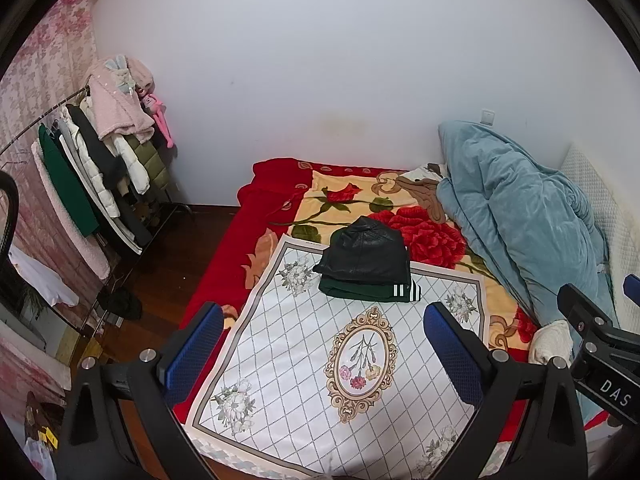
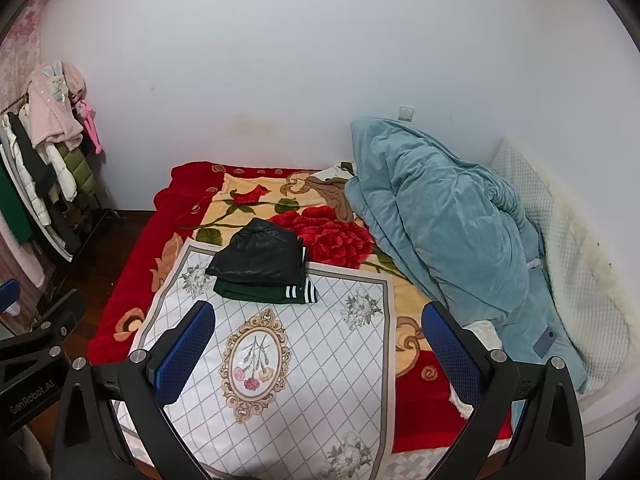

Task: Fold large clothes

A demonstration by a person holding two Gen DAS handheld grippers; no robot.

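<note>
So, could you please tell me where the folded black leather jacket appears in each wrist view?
Left wrist view: folded black leather jacket sits centre, slightly right, atop a folded green striped garment.
Right wrist view: jacket sits left of centre, on the same garment.
Shared landmark: the oval flower medallion on the white cloth, just before the pile.

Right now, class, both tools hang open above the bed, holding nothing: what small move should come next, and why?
Probably fetch another garment to fold. The black jacket already lies folded on the green garment at the far end of the white floral mat, whose near part is bare. The left tool and right tool are open.
</note>
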